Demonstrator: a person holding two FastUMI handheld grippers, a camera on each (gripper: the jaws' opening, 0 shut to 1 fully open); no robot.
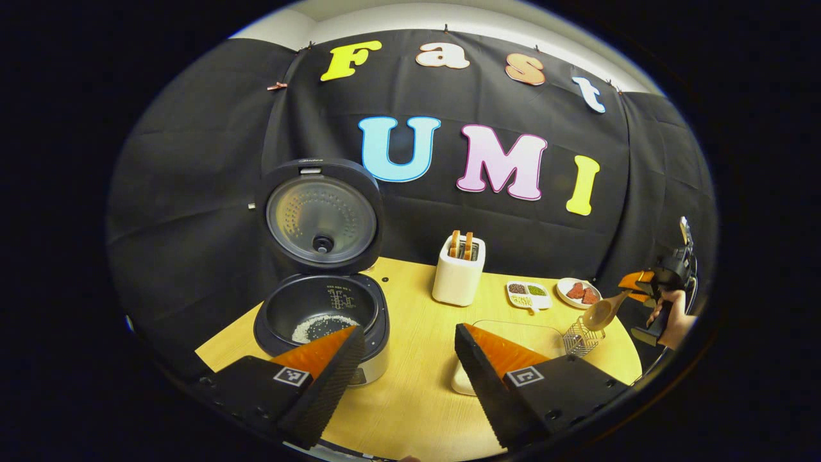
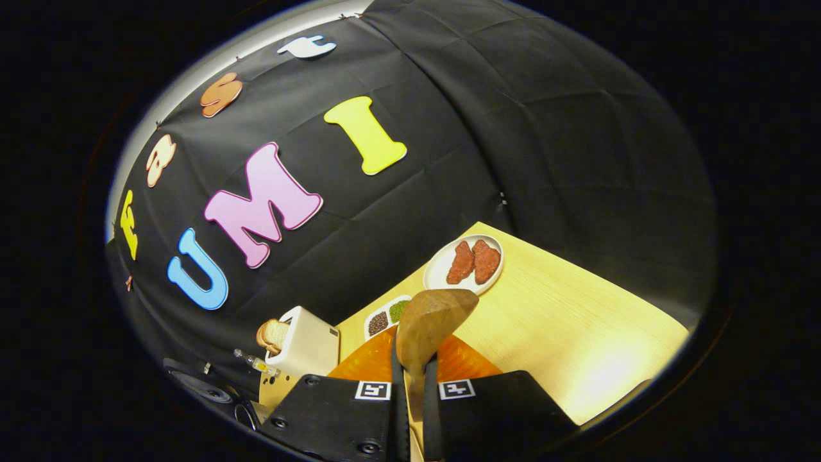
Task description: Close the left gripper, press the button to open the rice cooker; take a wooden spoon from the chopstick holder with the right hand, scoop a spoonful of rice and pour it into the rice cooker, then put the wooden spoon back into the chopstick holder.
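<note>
On the pale wooden worktop (image 1: 417, 398), the black rice cooker (image 1: 321, 308) sits near the left edge, lid up, rice inside. The left tool (image 1: 404, 366) gapes wide. The right tool (image 2: 410, 410) clamps the brown wooden spoon (image 2: 430, 321) above the wire chopstick holder (image 1: 580, 338), probably for return.

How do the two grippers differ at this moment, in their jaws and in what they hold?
The left gripper has its jaws wide apart and holds nothing; the right gripper has its jaws shut on the handle of the brown wooden spoon. The left gripper hangs in front of the open dark grey rice cooker; the right gripper, with its spoon, is above the wire chopstick holder. Both have orange-faced black fingers.
</note>
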